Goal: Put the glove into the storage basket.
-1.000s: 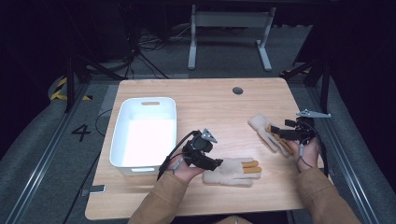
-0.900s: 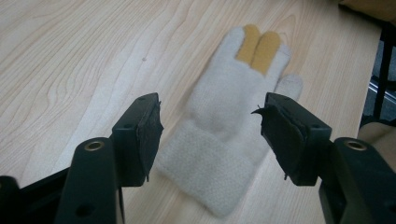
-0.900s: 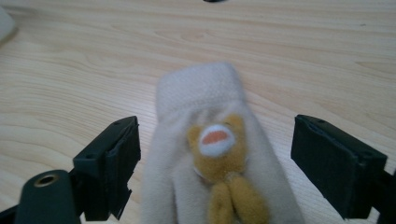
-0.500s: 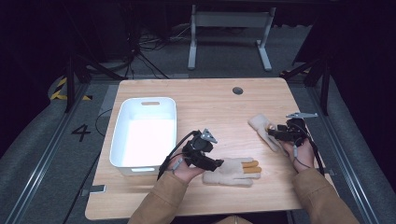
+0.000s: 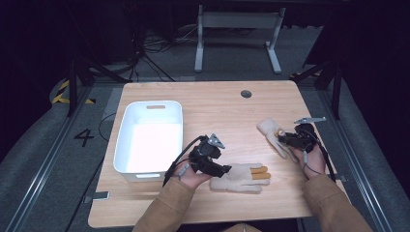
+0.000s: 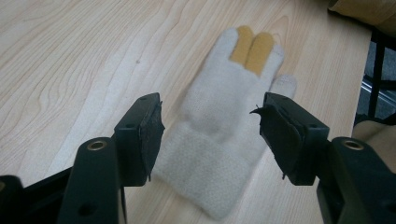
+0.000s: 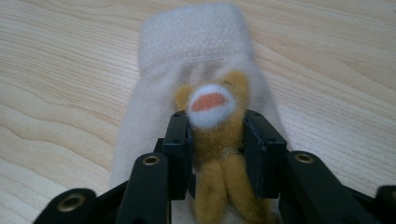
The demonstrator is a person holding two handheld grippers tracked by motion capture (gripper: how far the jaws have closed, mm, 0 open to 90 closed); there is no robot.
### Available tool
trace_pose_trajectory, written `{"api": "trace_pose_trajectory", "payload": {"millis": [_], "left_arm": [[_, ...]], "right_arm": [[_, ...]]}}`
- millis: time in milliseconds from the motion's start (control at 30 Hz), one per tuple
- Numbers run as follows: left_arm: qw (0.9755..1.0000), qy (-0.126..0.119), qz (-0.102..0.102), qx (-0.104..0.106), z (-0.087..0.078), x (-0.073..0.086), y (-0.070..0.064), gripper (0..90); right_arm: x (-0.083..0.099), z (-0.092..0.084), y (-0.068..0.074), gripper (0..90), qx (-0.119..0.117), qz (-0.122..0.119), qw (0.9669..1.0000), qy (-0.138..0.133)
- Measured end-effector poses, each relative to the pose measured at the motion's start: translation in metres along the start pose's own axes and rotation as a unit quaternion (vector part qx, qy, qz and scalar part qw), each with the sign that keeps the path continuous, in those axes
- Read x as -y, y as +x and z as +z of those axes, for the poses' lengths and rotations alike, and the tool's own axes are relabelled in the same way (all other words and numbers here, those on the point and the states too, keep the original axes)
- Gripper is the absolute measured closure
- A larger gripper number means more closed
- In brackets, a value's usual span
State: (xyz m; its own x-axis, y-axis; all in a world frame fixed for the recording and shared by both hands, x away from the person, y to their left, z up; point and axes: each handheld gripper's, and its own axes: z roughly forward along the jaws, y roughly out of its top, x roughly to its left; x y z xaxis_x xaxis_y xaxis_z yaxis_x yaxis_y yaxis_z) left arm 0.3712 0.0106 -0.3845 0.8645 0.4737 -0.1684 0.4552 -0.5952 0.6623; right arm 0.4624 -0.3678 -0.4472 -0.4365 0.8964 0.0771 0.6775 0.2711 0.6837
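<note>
A cream glove (image 5: 239, 178) with two yellow fingers (image 6: 252, 46) lies flat near the table's front edge. My left gripper (image 5: 218, 169) hovers at its cuff, open, one jaw on each side of the cuff (image 6: 208, 121) with gaps between pads and cloth. A second cream glove (image 5: 270, 131) lies to the right, its cuff (image 7: 194, 39) pointing away from my right gripper. It carries a brown plush animal face (image 7: 212, 105) with a white muzzle. My right gripper (image 5: 286, 140) has just been closing, and its pads now press on that plush part (image 7: 217, 128).
A white plastic bin (image 5: 150, 104) stands on the left part of the wooden table (image 5: 217, 101), close to my left hand. A small round grommet (image 5: 246, 94) sits at the table's far side. Dark floor and metal frames surround the table.
My right gripper came down and to the left onto the second glove, and its jaws closed from wide apart onto the plush face. The left gripper and its glove stayed put.
</note>
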Motion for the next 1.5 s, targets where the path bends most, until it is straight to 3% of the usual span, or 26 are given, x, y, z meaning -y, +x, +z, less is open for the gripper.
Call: {"api": "trace_pose_trajectory", "payload": {"millis": [333, 700, 800, 1067, 1167, 1500], "left_arm": [[1.0, -0.002, 0.0, -0.003, -0.001, 0.0, 0.001, 38.6], [1.0, -0.002, 0.001, -0.003, -0.001, -0.001, 0.001, 37.3], [1.0, -0.003, 0.0, -0.002, -0.001, -0.002, 0.0, 37.3], [1.0, -0.004, 0.004, -0.001, -0.003, -0.004, 0.001, 37.3], [1.0, -0.002, 0.001, -0.001, -0.002, -0.004, 0.001, 38.0], [0.9999, 0.0, 0.002, 0.011, -0.006, -0.005, 0.002, 38.9]], "right_arm": [[-0.002, -0.008, 0.001, 68.3, 0.007, -0.014, 0.9998, -0.011], [-0.009, -0.034, 0.002, 68.4, 0.0, -0.043, 0.9982, -0.042], [-0.013, -0.043, 0.006, 68.4, 0.003, -0.06, 0.9972, -0.045], [-0.023, -0.064, 0.017, 68.5, -0.023, -0.086, 0.9951, -0.042], [-0.026, -0.07, 0.022, 68.5, -0.03, -0.1, 0.9941, -0.028], [-0.036, -0.089, 0.044, 68.5, -0.071, -0.142, 0.987, -0.024]]}}
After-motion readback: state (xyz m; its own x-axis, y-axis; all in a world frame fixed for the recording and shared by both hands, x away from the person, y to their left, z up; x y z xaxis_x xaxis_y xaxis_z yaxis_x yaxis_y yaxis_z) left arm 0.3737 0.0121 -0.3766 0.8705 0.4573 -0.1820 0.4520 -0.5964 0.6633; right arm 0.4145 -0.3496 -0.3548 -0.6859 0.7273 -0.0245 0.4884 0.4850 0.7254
